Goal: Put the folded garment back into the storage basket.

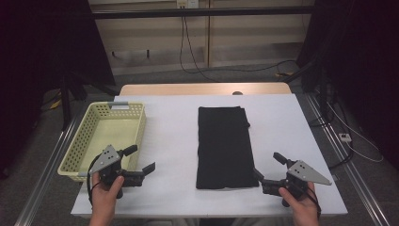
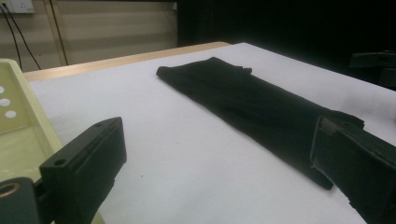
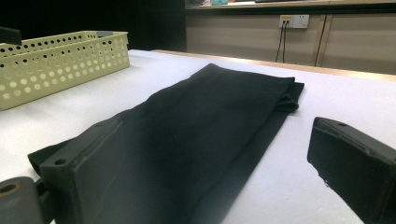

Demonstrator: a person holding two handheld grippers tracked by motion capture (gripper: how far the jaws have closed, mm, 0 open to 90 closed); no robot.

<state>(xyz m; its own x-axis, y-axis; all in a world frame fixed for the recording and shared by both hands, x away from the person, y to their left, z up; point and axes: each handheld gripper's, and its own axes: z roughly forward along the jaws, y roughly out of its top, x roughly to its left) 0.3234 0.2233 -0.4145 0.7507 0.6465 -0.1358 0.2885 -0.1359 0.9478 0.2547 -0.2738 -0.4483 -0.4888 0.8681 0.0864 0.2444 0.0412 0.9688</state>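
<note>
White table [image 1: 174,141] bears yellow basket [image 1: 92,123], nothing inside.

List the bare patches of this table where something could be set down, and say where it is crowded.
Free: the white strip between the yellow basket and the folded black cloth; the strip from the cloth to the table's right edge. Crowded: the near edge, where the open left gripper and right gripper sit.

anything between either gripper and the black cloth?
Nothing visible. Bare white table lies between the open left gripper and the folded black cloth. The open right gripper sits at the cloth's near right corner. The yellow basket stands off to the left.
</note>
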